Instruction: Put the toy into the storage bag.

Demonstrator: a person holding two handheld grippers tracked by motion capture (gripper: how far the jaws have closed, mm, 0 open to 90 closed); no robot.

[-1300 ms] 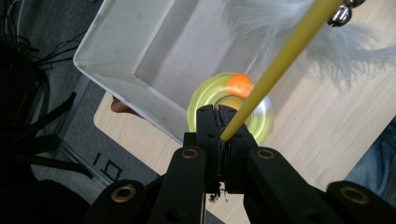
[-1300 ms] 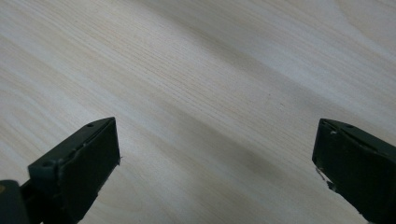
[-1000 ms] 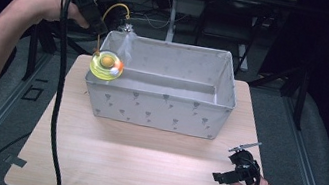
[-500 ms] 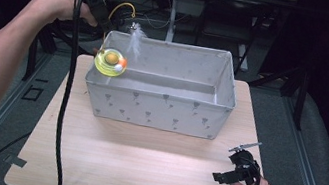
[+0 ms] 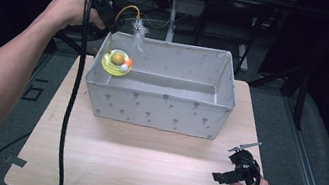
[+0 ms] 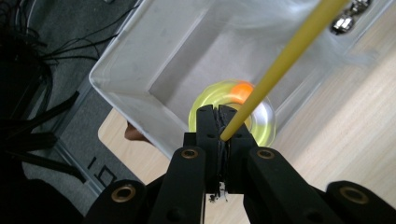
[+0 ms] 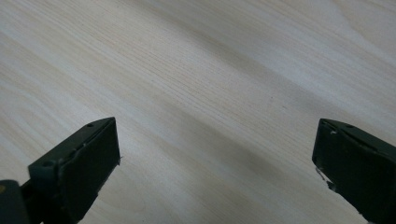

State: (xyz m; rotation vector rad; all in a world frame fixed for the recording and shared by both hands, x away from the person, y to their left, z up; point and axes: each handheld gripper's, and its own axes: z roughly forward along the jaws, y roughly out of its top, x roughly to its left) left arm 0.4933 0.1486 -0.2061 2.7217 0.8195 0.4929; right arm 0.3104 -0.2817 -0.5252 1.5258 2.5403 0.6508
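A cat toy with a yellow-green disc (image 5: 115,62), an orange ball and a white feather (image 5: 138,38) on a curved yellow wire hangs over the near-left corner of the grey fabric bin (image 5: 159,112). My left gripper (image 5: 113,26) is above it, shut on the toy's yellow rod (image 6: 285,60). In the left gripper view the jaws (image 6: 218,112) pinch the rod's end, with the blurred disc (image 6: 261,126) and the bin (image 6: 140,60) below. My right gripper (image 5: 219,176) rests low over the table's front right, open (image 7: 215,158), with bare wood between its jaws.
The bin stands across the back half of the wooden table (image 5: 139,169). Black cables (image 5: 69,107) trail from the left gripper down over the table's left side. Dark floor and table legs lie beyond the bin.
My left gripper has carried the toy a little to the right, further over the bin's corner. The right gripper has stayed put.
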